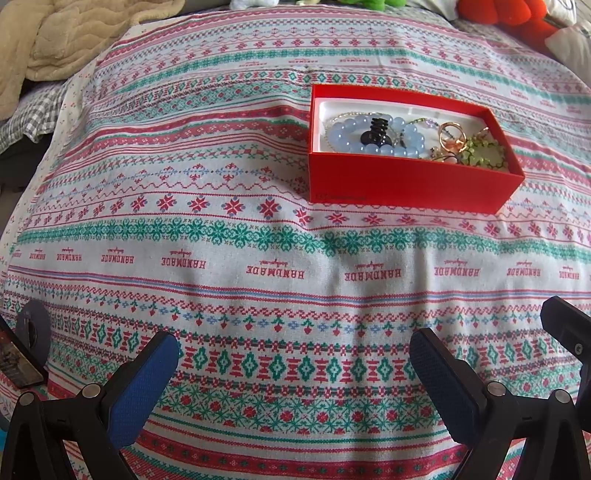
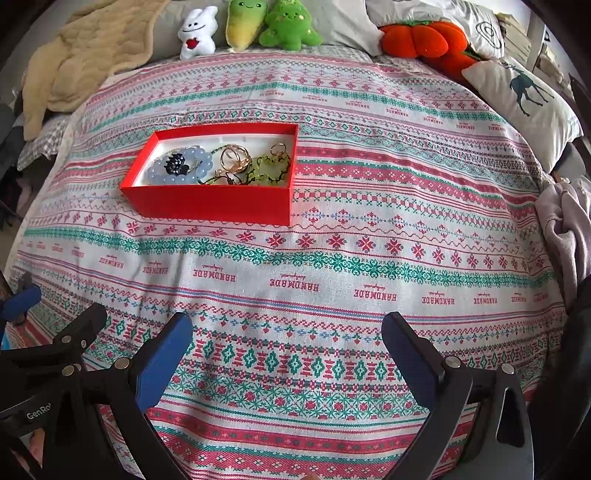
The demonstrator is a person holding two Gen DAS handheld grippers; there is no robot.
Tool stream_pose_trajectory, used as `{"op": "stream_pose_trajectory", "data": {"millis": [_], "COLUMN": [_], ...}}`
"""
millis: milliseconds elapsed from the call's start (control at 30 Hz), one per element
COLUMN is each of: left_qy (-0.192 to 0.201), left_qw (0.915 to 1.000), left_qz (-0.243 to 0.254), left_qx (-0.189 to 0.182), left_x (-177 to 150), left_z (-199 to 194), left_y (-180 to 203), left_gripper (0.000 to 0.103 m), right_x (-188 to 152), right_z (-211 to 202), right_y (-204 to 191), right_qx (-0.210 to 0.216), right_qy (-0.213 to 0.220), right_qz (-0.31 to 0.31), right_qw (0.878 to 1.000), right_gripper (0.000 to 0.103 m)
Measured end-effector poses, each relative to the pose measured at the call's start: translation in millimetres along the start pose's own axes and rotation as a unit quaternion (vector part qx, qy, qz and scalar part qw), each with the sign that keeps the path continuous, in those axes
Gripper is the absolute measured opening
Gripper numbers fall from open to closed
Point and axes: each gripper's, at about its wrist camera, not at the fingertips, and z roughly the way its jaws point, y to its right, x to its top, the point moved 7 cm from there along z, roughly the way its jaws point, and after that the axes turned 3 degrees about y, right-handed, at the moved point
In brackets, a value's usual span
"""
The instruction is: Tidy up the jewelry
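Observation:
A red box (image 1: 406, 184) (image 2: 210, 205) with a white lining sits on the patterned cloth. Inside it lie a pale blue bead bracelet (image 1: 373, 138) (image 2: 181, 166), a black hair clip (image 1: 376, 131) (image 2: 176, 164), gold rings (image 1: 452, 134) (image 2: 236, 157) and a green beaded piece (image 1: 484, 153) (image 2: 269, 170). My left gripper (image 1: 295, 354) is open and empty, low over the cloth, well short of the box. My right gripper (image 2: 288, 343) is open and empty too, with the box ahead to its left.
A beige blanket (image 2: 81, 62) lies at the back left. Plush toys (image 2: 255, 26), an orange pumpkin cushion (image 2: 424, 37) and a deer pillow (image 2: 524, 107) line the back and right. A dark object (image 1: 22, 358) sits at the left edge.

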Motion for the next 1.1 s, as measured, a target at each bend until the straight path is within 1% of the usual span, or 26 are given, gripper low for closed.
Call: {"op": "stream_pose_trajectory", "data": {"millis": [1000,1100], "left_qy": [-0.002,-0.003], "left_qw": [1.0,1.0], "left_qz": [0.005,0.005], "left_qx": [0.005,-0.002], "left_x": [-1.2,-1.4], "left_z": [1.1,3.6], "left_y": [2.9,2.1], "left_gripper": [0.103,0.103], "right_x": [-1.7,-4.2], "right_z": [1.2,3.1], "right_y": [-0.4,-1.7], "right_qx": [0.0,-0.003], "right_qy": [-0.001,-0.002], "right_qz": [-0.003,-0.007], "right_qw": [1.0,1.0], "right_gripper": [0.103,0.103]}}
